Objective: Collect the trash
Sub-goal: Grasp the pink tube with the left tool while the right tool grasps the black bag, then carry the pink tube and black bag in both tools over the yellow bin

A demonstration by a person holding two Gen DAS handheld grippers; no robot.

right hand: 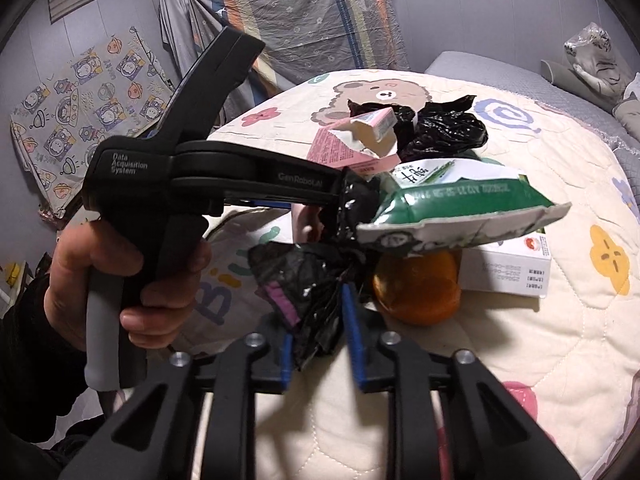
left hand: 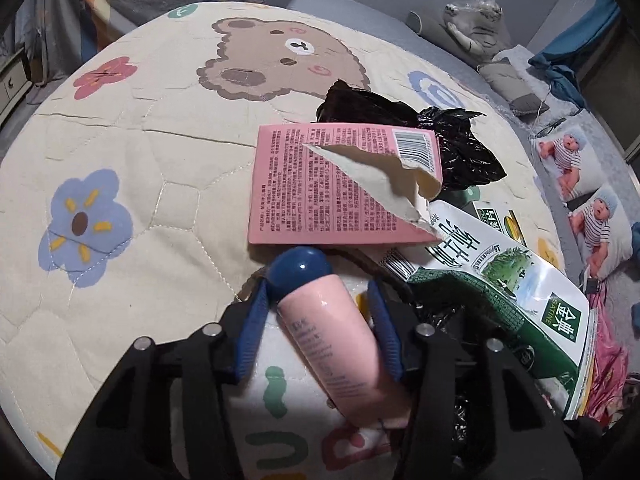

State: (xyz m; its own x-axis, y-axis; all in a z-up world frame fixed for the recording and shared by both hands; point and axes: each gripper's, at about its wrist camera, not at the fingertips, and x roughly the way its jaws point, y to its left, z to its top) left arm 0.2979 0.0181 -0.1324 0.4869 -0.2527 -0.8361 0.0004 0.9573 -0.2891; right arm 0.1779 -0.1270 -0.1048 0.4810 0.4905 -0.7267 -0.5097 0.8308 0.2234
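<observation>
A pink tube with a blue cap [left hand: 340, 344] lies between the blue pads of my left gripper [left hand: 318, 286], which is shut on it just above the bear-print quilt [left hand: 160, 152]. Ahead of it lie a torn pink carton [left hand: 332, 188], a crumpled black bag [left hand: 444, 136] and a flattened green-and-white milk carton [left hand: 500, 280]. In the right wrist view my right gripper [right hand: 316, 312] is shut on a black plastic bag [right hand: 308, 276]. Behind that bag sit the milk carton [right hand: 460, 200], an orange round container [right hand: 416, 288] and a white box [right hand: 508, 268].
A hand [right hand: 120, 276] grips the left tool's handle at the left of the right wrist view. Two baby dolls [left hand: 568, 156] on cushions and a wrapped plush tiger [left hand: 476, 24] lie along the grey mattress edge to the right. Pink plastic [left hand: 608, 360] lies beyond the carton.
</observation>
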